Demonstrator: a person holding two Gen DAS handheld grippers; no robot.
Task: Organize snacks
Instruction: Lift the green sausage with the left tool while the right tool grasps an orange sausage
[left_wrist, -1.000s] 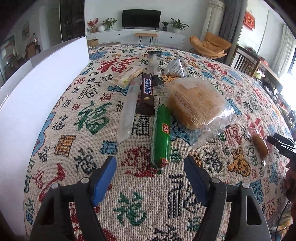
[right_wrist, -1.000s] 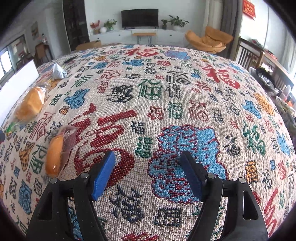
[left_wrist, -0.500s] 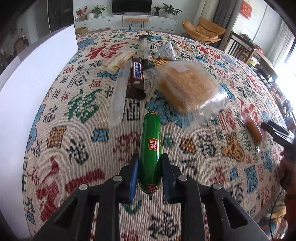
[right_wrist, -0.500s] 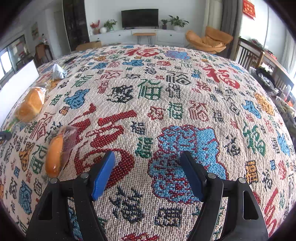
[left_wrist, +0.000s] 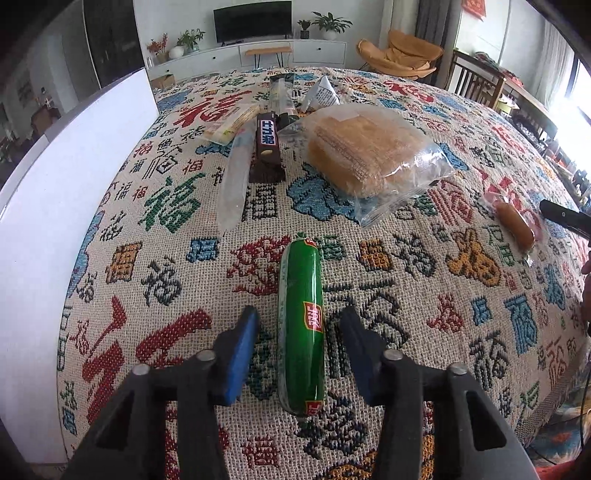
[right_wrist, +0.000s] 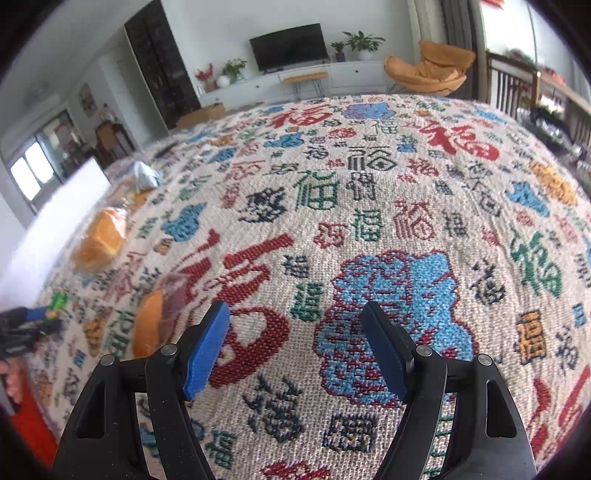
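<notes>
Living room: white wall, TV (left_wrist: 252, 19) on low white cabinet (left_wrist: 258, 53), potted plants, orange chair (left_wrist: 400, 55), dark wood railing right. Surface (left_wrist: 406, 288) wide, covered by woven cloth with coloured characters. White box (left_wrist: 66, 206) along surface's left edge. Bagged bread (left_wrist: 365, 151) mid-surface; clear packet, chocolate bar (left_wrist: 267, 146) left of it; small sausage (left_wrist: 514, 225) at right. Green sausage (left_wrist: 301, 325) lies on cloth between left tool (left_wrist: 299, 350) pads, jaws opening, pads apart from it. Right tool (right_wrist: 295, 347) wide open, nothing between, above bare cloth.
</notes>
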